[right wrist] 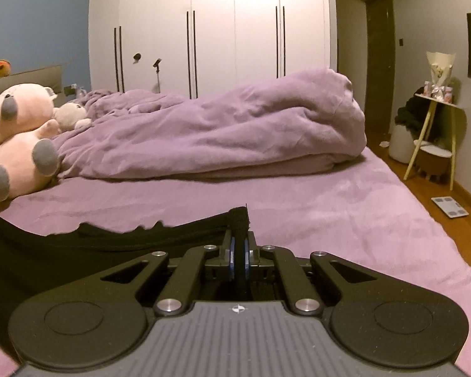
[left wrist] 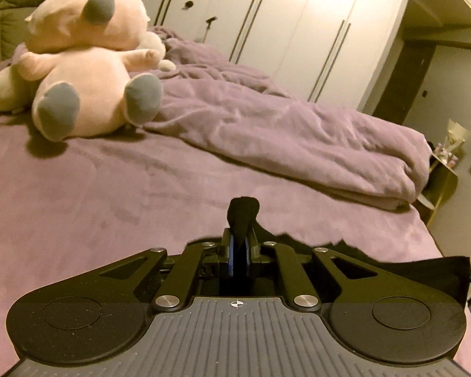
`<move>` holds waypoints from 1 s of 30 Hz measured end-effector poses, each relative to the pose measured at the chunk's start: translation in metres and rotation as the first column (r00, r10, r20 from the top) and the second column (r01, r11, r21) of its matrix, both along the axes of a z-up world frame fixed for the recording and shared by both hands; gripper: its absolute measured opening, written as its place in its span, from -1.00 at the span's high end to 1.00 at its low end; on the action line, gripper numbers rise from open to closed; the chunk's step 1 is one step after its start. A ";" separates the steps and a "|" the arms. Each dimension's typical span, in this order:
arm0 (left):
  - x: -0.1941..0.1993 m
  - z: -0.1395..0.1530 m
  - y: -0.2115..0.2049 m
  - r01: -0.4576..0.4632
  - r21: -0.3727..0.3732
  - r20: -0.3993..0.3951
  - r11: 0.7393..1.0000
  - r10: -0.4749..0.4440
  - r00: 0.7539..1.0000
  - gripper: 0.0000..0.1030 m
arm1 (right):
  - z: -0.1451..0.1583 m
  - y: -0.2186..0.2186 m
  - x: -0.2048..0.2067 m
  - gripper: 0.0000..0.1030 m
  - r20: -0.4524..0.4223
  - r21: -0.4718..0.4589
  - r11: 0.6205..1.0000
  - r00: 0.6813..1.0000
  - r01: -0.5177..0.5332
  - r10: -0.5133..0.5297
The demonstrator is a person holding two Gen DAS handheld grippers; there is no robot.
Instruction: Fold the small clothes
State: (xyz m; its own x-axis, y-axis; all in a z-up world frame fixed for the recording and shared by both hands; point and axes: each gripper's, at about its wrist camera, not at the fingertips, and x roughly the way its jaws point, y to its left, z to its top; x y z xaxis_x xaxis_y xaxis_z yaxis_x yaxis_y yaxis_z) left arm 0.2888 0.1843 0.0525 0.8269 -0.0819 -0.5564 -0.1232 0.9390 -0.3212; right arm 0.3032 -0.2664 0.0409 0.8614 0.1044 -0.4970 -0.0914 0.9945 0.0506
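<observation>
Left wrist view: left gripper (left wrist: 239,245) jaws clamped on a bunched corner of the small black fabric garment (left wrist: 243,216), raised over the purple bed sheet (left wrist: 110,194); pink plush bear (left wrist: 88,94) beyond | Right wrist view: right gripper (right wrist: 239,245) jaws pinching the garment's other corner (right wrist: 238,220), cloth trailing left; rumpled purple duvet (right wrist: 219,132) behind.

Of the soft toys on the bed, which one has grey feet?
The big pink plush bear lying on its back, with grey soles and a grey muzzle. The smaller cream toy behind it shows no grey.
</observation>
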 end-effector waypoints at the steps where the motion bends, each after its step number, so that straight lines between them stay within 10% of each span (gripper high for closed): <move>1: 0.007 -0.001 0.001 -0.004 0.000 -0.001 1.000 0.004 1.000 0.83 | -0.001 0.001 0.007 0.91 0.002 -0.006 1.000 1.000 0.007 -0.007; 30: 0.112 -0.078 -0.003 -0.096 0.139 -0.172 0.986 0.120 0.978 0.81 | -0.084 0.016 0.117 0.91 -0.076 -0.138 0.982 0.987 0.130 -0.141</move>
State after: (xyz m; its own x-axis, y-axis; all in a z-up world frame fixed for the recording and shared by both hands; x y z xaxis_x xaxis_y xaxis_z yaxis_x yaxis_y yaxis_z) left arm 0.4007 0.1811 -0.0250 0.7126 0.0849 -0.6964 -0.2708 0.9490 -0.1614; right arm 0.4207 -0.2506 -0.0434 0.8169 -0.0815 -0.5710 0.0434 0.9958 -0.0801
